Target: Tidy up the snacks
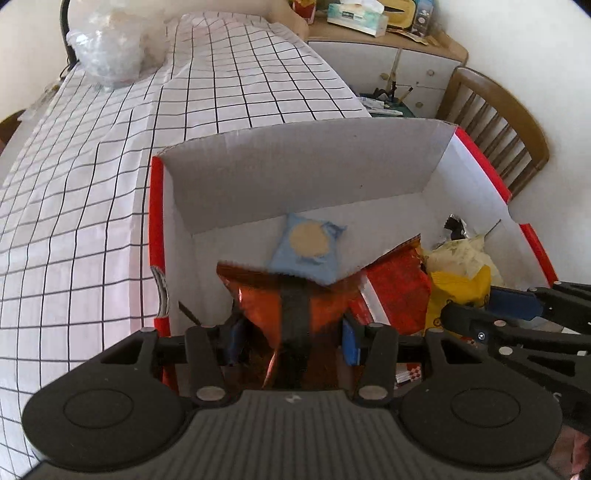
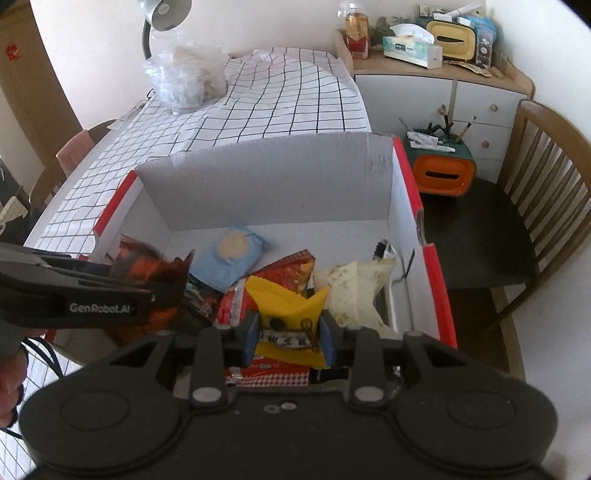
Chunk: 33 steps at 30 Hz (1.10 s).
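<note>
A white cardboard box with red outer sides (image 1: 295, 177) (image 2: 258, 184) stands open on the table. Inside lie a light blue cracker packet (image 1: 306, 247) (image 2: 229, 258), a red packet (image 1: 395, 291) (image 2: 284, 273) and a pale cream packet (image 1: 461, 254) (image 2: 354, 291). My left gripper (image 1: 293, 343) (image 2: 173, 288) is over the box's left part, shut on a shiny orange snack bag (image 1: 295, 306) (image 2: 147, 266) that stands up between its blue pads. My right gripper (image 2: 290, 341) (image 1: 476, 302) is over the near right part, shut on a yellow snack packet (image 2: 288, 310) (image 1: 458, 291).
The box sits on a table with a black-checked white cloth (image 1: 110, 221). A clear plastic bag (image 1: 107, 55) and a lamp (image 2: 162, 18) are at the far end. To the right are a wooden chair (image 2: 535, 184) carrying an orange container (image 2: 443, 173), and a cabinet (image 2: 424, 88).
</note>
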Each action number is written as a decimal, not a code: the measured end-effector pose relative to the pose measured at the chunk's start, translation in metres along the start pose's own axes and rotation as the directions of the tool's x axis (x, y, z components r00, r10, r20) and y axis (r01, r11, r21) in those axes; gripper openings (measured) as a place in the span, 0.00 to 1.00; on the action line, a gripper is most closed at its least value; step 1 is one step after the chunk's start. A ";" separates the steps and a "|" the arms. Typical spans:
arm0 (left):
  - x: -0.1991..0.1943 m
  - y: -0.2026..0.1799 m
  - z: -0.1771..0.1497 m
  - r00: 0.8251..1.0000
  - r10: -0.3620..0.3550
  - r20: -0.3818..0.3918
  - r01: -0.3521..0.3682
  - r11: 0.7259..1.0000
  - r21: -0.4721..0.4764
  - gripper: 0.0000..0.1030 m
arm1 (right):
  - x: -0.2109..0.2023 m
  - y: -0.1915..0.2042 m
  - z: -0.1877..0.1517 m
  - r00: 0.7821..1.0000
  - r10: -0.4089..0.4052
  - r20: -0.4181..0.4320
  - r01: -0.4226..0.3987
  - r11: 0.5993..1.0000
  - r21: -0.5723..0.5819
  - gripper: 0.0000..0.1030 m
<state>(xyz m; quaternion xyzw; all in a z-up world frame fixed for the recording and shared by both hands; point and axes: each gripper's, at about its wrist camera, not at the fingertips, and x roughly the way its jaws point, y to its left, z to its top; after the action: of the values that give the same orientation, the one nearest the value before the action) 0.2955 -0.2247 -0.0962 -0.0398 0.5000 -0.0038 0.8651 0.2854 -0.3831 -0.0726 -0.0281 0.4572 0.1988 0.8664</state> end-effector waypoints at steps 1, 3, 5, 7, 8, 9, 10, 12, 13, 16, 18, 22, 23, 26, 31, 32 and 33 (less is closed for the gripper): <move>0.000 0.000 0.000 1.000 -0.003 0.002 0.003 1.000 0.004 0.51 | 0.000 0.001 -0.001 1.000 -0.003 0.002 0.003 1.000 -0.003 0.32; 0.000 -0.001 -0.001 1.000 -0.006 0.005 0.006 1.000 0.009 0.54 | -0.001 0.002 -0.001 1.000 -0.013 0.006 0.013 1.000 -0.004 0.32; 0.000 -0.003 -0.002 1.000 -0.006 0.005 0.006 1.000 0.023 0.56 | -0.003 0.002 -0.003 1.000 -0.010 0.012 0.010 1.000 0.008 0.33; -0.001 -0.002 -0.003 1.000 -0.007 0.009 0.007 1.000 0.023 0.57 | -0.005 0.005 -0.004 1.000 -0.009 0.013 0.009 1.000 -0.001 0.34; -0.003 -0.001 -0.004 1.000 -0.009 0.012 0.009 1.000 0.019 0.58 | -0.006 0.006 -0.005 1.000 -0.012 0.015 0.012 1.000 -0.004 0.35; -0.004 0.000 -0.005 1.000 -0.014 0.014 0.014 1.000 0.015 0.60 | -0.008 0.006 -0.005 1.000 -0.013 0.018 0.013 1.000 -0.003 0.35; -0.006 0.001 -0.007 1.000 -0.018 0.018 0.018 1.000 0.012 0.61 | -0.010 0.007 -0.005 1.000 -0.009 0.023 0.009 1.000 0.002 0.35; -0.012 0.003 -0.009 0.999 -0.020 0.029 0.020 1.000 0.008 0.63 | -0.017 0.009 -0.006 0.999 0.003 0.040 -0.003 1.000 0.008 0.37; -0.016 0.004 -0.010 0.999 -0.023 0.038 0.022 1.000 0.006 0.64 | -0.021 0.010 -0.006 0.999 0.003 0.050 -0.003 1.000 0.007 0.38; -0.029 0.007 -0.013 0.997 -0.031 0.066 0.031 1.000 0.000 0.65 | -0.034 0.012 -0.006 0.997 0.015 0.081 -0.015 1.000 0.010 0.46; -0.038 0.008 -0.015 0.995 -0.035 0.088 0.035 0.999 -0.002 0.65 | -0.045 0.014 -0.006 0.994 0.022 0.107 -0.023 1.000 0.011 0.66; -0.061 0.013 -0.020 0.990 -0.044 0.136 0.046 0.999 -0.011 0.71 | -0.065 0.020 -0.008 0.988 0.026 0.153 -0.026 1.000 0.001 0.93; -0.067 0.015 -0.021 0.988 -0.047 0.149 0.050 0.999 -0.014 0.72 | -0.069 0.020 -0.009 0.986 0.030 0.161 -0.031 1.000 0.002 0.93; -0.085 0.018 -0.026 0.981 -0.051 0.186 0.055 0.998 -0.016 0.76 | -0.082 0.022 -0.011 0.982 0.033 0.188 -0.035 0.999 0.006 0.95; -0.114 0.023 -0.038 0.961 -0.056 0.270 0.064 0.998 -0.022 0.80 | -0.105 0.024 -0.017 0.969 0.029 0.246 -0.037 0.999 0.027 1.00; -0.120 0.024 -0.040 0.956 -0.059 0.288 0.067 0.998 -0.021 0.83 | -0.109 0.023 -0.018 0.966 0.030 0.258 -0.040 0.999 0.032 1.00; -0.126 0.025 -0.042 0.951 -0.062 0.303 0.072 0.997 -0.020 0.84 | -0.114 0.023 -0.019 0.962 0.029 0.272 -0.041 0.998 0.039 1.00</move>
<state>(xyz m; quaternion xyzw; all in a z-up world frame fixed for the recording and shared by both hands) 0.1950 -0.1969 -0.0102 -0.0699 0.3602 -0.0194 0.9300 0.2048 -0.4029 0.0105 0.0266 0.3389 0.2059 0.9176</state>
